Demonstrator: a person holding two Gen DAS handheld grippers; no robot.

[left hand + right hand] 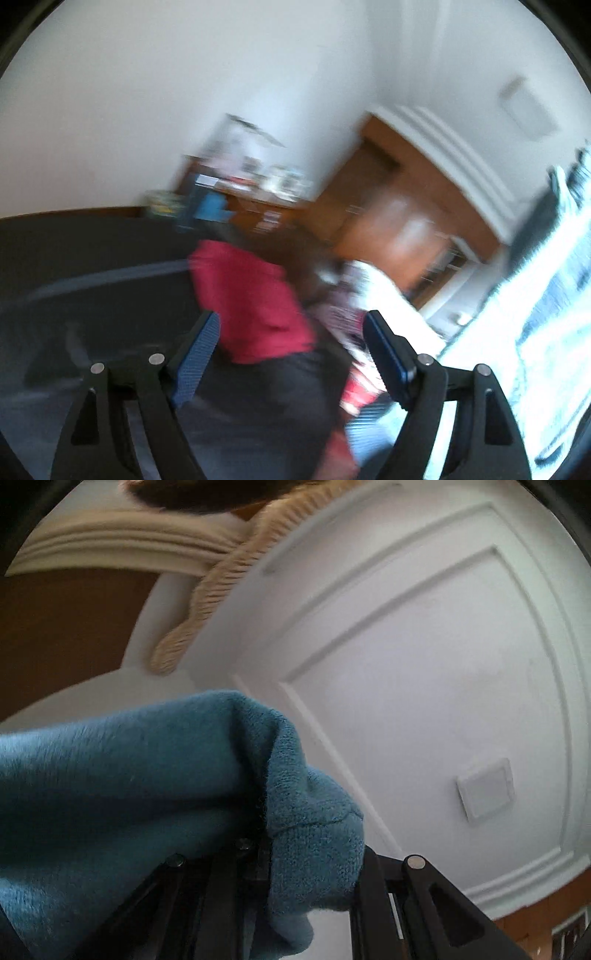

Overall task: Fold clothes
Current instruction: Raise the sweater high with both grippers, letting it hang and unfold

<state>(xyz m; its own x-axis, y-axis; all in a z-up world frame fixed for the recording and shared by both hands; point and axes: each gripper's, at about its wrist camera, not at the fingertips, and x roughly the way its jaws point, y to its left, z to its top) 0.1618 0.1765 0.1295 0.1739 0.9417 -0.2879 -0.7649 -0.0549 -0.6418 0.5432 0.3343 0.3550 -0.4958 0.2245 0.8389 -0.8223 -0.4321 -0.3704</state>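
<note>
White panelled wall (424, 664) behind, wooden door (399, 206) off to one side, all blurred. Blue knit garment (147, 775) bunched across the right gripper (310, 853), pinched between its fingers. Left gripper (291, 354) spread wide, holding nothing, red cloth (255, 299) beyond.

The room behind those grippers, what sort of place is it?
Probably a room in a home, perhaps a bedroom. There is a cluttered wooden cabinet against a white wall, a wooden door, and clothes about: a red garment and a blue garment.
</note>
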